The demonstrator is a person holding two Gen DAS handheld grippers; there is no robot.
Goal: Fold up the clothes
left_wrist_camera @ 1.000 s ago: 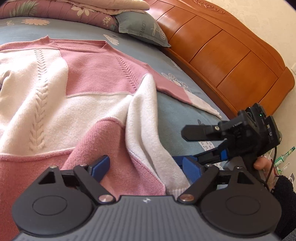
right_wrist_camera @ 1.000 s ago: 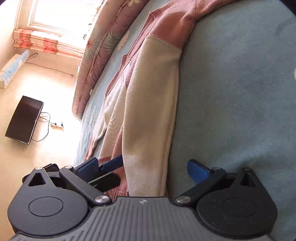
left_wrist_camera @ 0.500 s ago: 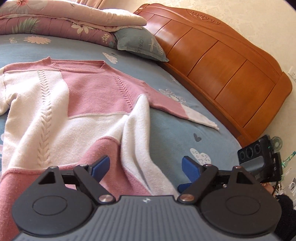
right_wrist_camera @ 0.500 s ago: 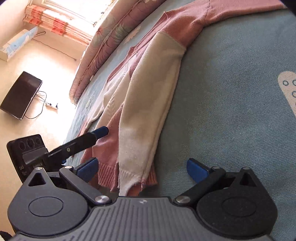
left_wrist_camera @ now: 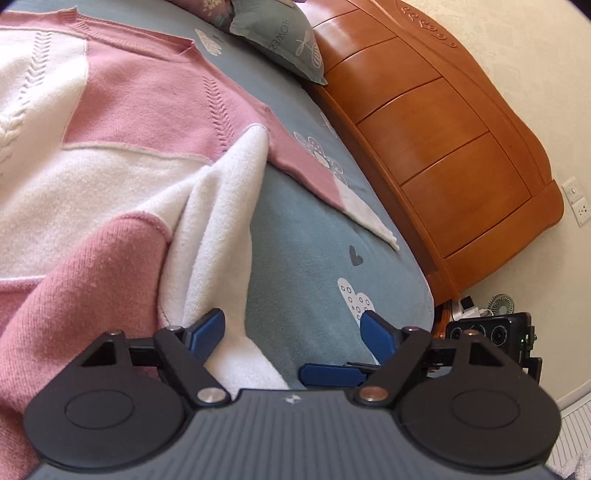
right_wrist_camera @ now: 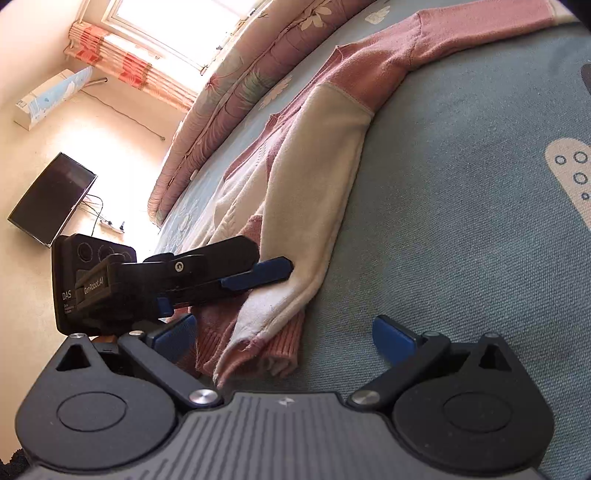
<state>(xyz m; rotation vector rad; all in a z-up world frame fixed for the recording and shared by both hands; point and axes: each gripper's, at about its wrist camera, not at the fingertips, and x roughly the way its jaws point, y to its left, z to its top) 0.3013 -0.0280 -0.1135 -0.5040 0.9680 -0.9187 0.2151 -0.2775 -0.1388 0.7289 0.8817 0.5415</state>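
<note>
Pink-and-white sweater (left_wrist_camera: 122, 155) lay spread on the bed (left_wrist_camera: 314, 266), hem corner bunched. Left gripper (left_wrist_camera: 293, 328) and right gripper (right_wrist_camera: 284, 332) hovered spread beside the corner. Soft, limp knit; best pinched at the ribbed hem.

I see a grey pillow (left_wrist_camera: 284, 40) at the head edge of the blue bedsheet (left_wrist_camera: 317, 254), against the wooden headboard (left_wrist_camera: 436, 122). A small fan (left_wrist_camera: 500, 304) sits on the floor past the bed's corner. A folded floral quilt (right_wrist_camera: 236, 85) lies along the far edge, below a window (right_wrist_camera: 177, 26); a dark screen (right_wrist_camera: 51, 199) leans by the wall.
</note>
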